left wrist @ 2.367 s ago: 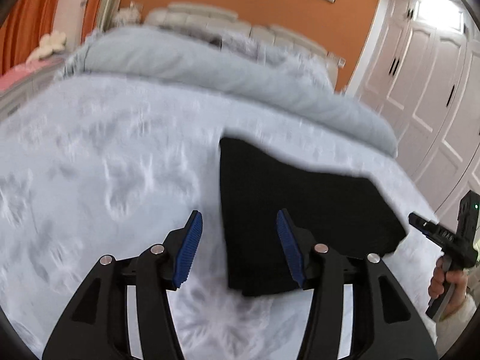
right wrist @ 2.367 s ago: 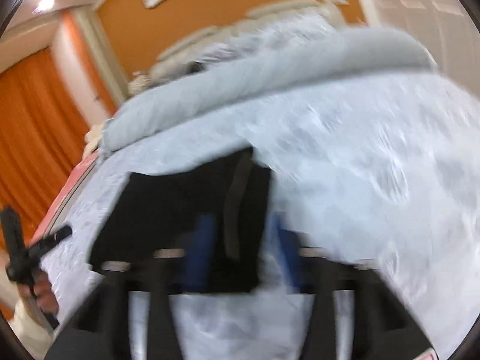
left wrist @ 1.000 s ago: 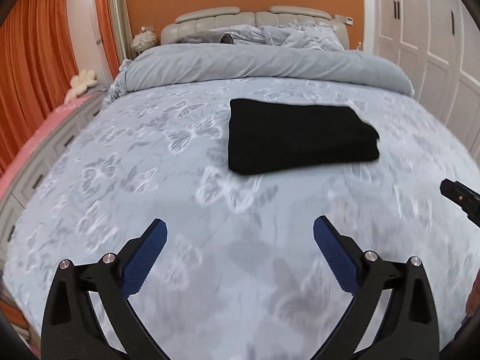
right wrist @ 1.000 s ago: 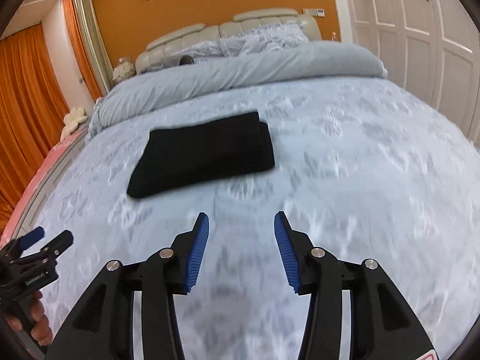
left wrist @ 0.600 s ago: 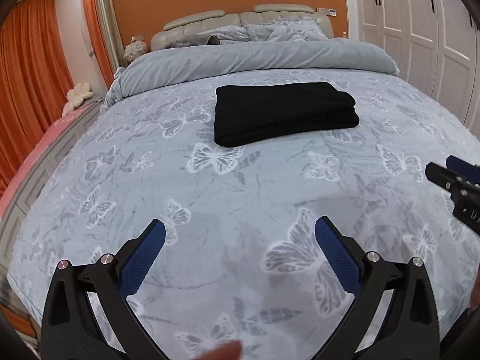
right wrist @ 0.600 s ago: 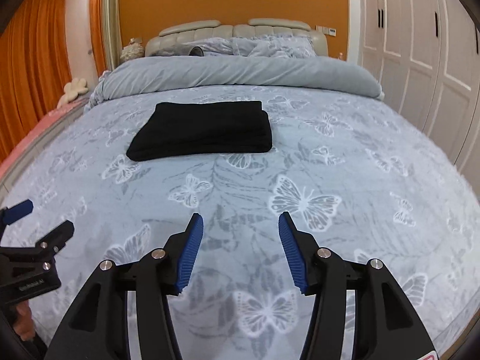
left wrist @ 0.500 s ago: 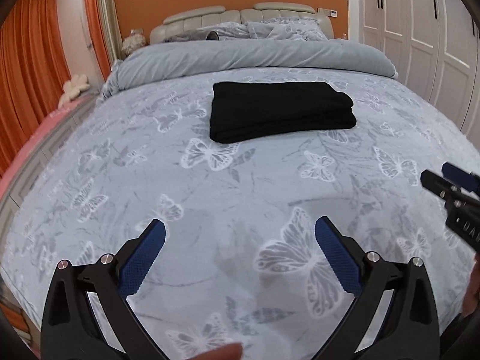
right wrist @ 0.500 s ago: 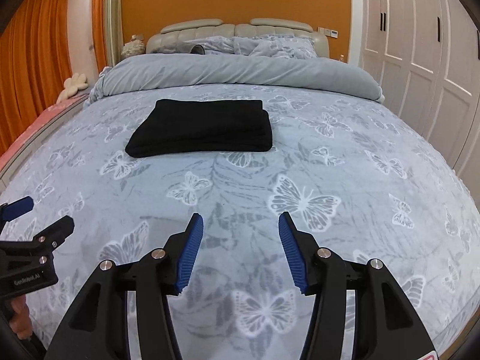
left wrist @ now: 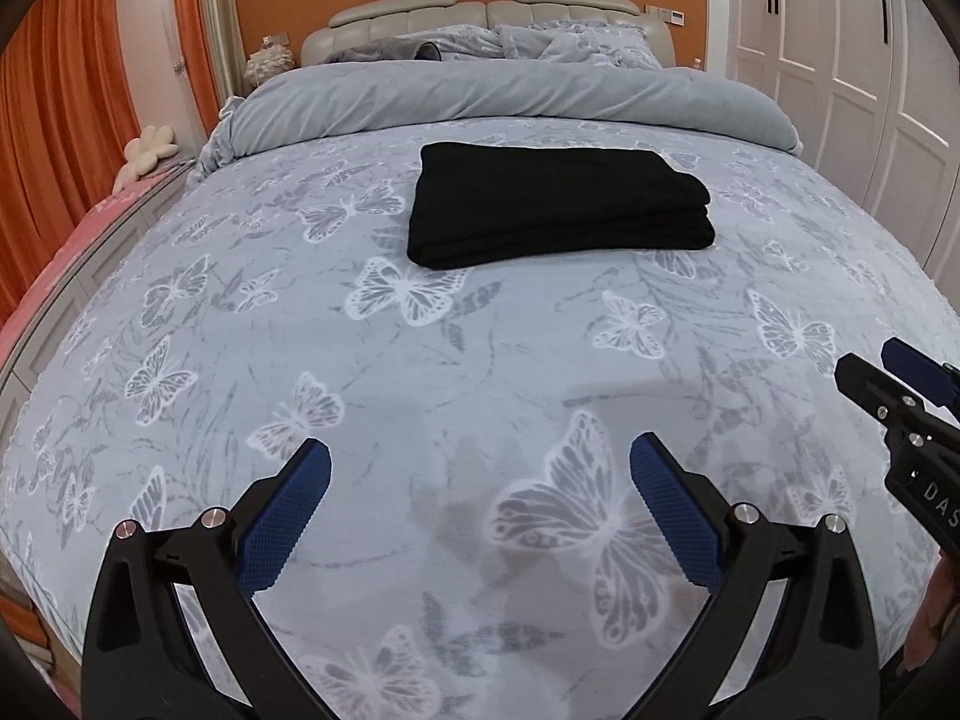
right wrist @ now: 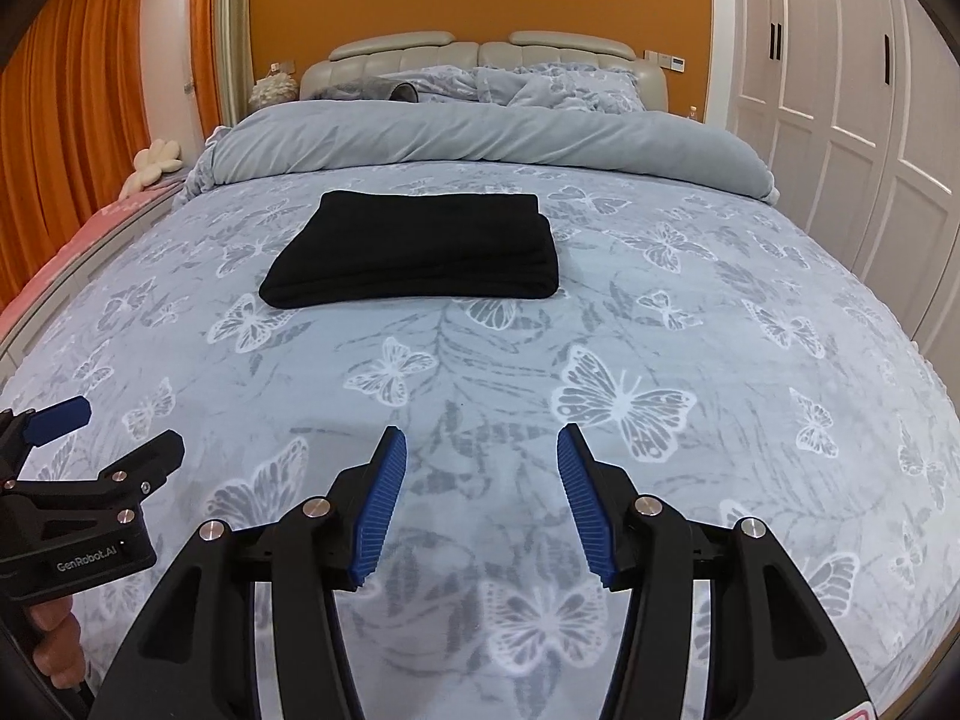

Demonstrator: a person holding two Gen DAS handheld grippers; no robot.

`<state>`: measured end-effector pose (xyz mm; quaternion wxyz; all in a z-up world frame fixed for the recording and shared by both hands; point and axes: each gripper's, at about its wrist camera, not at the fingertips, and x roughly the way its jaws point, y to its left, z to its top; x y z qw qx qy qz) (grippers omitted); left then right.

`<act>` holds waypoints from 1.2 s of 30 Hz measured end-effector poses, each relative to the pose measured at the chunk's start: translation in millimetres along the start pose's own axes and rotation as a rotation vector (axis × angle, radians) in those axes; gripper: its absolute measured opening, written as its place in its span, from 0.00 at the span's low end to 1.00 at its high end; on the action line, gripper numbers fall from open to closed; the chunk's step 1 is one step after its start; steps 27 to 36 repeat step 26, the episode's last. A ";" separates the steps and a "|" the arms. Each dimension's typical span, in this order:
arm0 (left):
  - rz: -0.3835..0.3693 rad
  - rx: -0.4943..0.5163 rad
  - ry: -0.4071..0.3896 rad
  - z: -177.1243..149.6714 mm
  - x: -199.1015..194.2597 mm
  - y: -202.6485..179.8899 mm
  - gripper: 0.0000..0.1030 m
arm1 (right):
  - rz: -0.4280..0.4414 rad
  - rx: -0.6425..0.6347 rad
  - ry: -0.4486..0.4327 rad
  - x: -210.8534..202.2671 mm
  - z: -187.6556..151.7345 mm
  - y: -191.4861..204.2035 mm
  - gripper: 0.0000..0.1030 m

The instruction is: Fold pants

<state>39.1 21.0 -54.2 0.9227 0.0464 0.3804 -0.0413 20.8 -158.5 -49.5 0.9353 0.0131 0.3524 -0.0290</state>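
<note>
Lying as a neat rectangular stack of layers, the black knit folded pants sit mid-bed on the grey butterfly-print bedspread, in front of the rolled pale-grey duvet. The left gripper hangs well short of them with its blue-padded jaws spread wide and empty; the right gripper is likewise parted and empty, though less widely. The fold looks finished. The main risk is a returning jaw snagging the soft top layer and dragging it askew.
</note>
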 end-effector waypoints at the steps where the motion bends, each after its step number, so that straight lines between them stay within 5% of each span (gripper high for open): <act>1: -0.001 0.001 -0.001 0.3 -0.2 -0.1 0.95 | -0.001 0.002 0.000 -0.3 -0.5 0.1 0.50; 21: 0.060 0.031 -0.058 0.8 -4.5 -4.2 0.95 | -0.004 0.033 0.028 5.0 -3.1 -3.1 0.53; 36: 0.018 0.016 -0.050 0.6 -3.8 -1.3 0.94 | -0.010 0.034 0.023 3.1 -3.5 -3.7 0.56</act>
